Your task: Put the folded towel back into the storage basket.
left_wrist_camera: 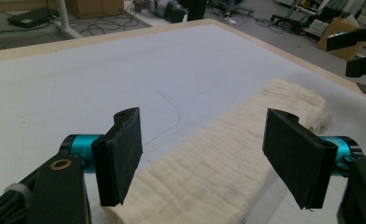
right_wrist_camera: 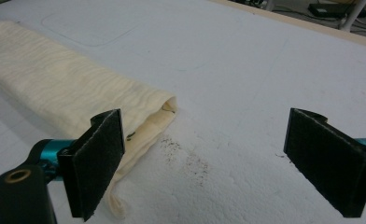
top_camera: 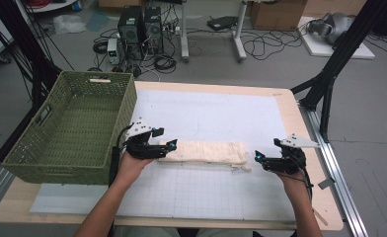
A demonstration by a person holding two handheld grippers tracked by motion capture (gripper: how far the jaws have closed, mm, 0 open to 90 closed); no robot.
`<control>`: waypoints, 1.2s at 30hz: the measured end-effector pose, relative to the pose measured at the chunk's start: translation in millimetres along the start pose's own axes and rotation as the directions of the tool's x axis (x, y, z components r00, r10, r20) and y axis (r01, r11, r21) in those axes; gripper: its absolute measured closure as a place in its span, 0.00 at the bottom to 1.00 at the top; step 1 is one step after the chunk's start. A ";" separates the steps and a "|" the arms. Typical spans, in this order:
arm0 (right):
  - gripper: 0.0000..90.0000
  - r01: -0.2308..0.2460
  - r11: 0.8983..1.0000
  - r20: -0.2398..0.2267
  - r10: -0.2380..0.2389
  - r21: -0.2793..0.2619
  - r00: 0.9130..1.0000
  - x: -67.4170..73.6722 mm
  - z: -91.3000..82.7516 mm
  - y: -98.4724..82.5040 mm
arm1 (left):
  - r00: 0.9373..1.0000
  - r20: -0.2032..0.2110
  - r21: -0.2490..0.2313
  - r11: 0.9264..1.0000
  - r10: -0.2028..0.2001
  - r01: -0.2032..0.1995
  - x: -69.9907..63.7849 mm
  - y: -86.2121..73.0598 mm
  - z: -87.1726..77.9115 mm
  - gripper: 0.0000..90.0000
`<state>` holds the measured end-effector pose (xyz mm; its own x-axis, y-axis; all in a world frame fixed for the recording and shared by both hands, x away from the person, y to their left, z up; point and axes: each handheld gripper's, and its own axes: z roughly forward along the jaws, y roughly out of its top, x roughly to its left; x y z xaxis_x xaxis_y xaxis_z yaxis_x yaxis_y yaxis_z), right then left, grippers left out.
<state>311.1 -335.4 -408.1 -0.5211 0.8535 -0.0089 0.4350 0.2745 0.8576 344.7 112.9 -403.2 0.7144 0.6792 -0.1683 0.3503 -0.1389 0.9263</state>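
The left gripper (left_wrist_camera: 202,158) has its jaws wide apart over one end of the folded cream cloth (top_camera: 206,152), not squeezing it. The right gripper (right_wrist_camera: 218,163) is wide open too, holding nothing, with one jaw just beside the cloth's other end. The cloth lies flat on the white mat (top_camera: 221,113) of a wooden table (top_camera: 307,148), its long side running from gripper to gripper. A green basket (top_camera: 73,128) sits near the cloth's left end. Cables (top_camera: 260,47) lie on the grey floor beyond the table.

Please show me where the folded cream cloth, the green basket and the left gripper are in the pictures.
folded cream cloth (top_camera: 206,151): high view, middle of its top surface.
green basket (top_camera: 127,101): high view, woven right wall.
left gripper (left_wrist_camera: 202,158): left gripper view, midway between its two open black pads, over the cloth.
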 end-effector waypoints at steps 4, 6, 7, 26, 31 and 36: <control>0.13 0.003 1.000 -0.003 -0.003 0.010 1.000 1.0 2.5 -0.7 | 0.998 -0.057 0.005 1.000 -0.016 0.016 7.3 -0.7 5.4 0.32; 0.13 0.005 1.000 -0.004 -0.005 0.011 1.000 1.4 2.7 -0.8 | 0.995 -0.097 0.051 0.998 -0.035 0.040 13.0 -4.4 10.1 0.34; 0.13 0.003 1.000 -0.003 -0.003 0.011 1.000 1.6 2.7 -0.8 | 0.993 -0.109 0.081 0.995 -0.046 0.055 15.3 -6.7 12.7 0.34; 0.13 0.011 1.000 -0.010 -0.011 0.027 1.000 4.3 6.2 -1.5 | 0.983 -0.179 0.322 0.943 -0.027 0.084 17.0 -34.0 25.1 0.36; 0.13 0.002 0.999 -0.016 -0.001 0.034 1.000 5.7 9.8 -1.5 | 0.987 -0.163 0.330 0.943 0.004 0.050 16.8 -33.9 22.2 0.53; 0.13 -0.006 0.998 -0.020 0.007 0.060 1.000 8.9 17.2 -0.5 | 0.992 -0.122 0.340 0.941 0.037 0.007 11.2 -34.1 23.4 0.75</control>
<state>318.9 -320.3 -417.5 -0.5324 0.8464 0.0072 0.4813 0.2957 0.8252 355.0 108.3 -444.6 0.6477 0.7563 -0.0919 0.5400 -0.3707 0.7556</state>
